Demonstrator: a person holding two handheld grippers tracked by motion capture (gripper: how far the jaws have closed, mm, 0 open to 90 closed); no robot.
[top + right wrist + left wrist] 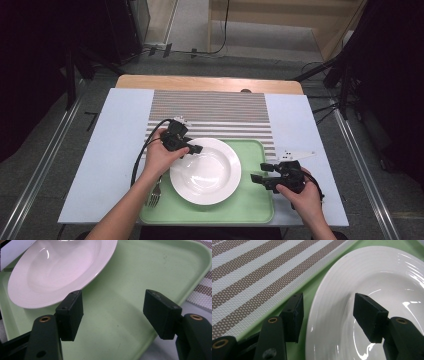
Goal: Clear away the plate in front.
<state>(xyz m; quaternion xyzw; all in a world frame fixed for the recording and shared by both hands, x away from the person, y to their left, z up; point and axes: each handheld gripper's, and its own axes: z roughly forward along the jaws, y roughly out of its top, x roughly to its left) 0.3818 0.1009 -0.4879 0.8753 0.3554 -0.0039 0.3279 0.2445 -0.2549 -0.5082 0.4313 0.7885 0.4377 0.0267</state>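
A white deep plate (205, 172) (367, 277) (57, 272) lies on the left part of a green tray (250, 200) (312, 287) (140, 290). My left gripper (192, 151) (328, 312) is at the plate's upper left rim. Its jaws stand open astride the rim, one over the tray outside, one over the plate's well, neither pressing on it. My right gripper (259, 172) (112, 307) hovers open over the tray's right part, beside the plate, with nothing between its jaws.
A fork (154, 195) (7, 269) lies on the tray's left edge, by the left forearm. A brown-and-white striped placemat (210, 107) (249, 272) (202, 290) lies behind the tray. Both rest on a pale board (115, 150) over the wooden table.
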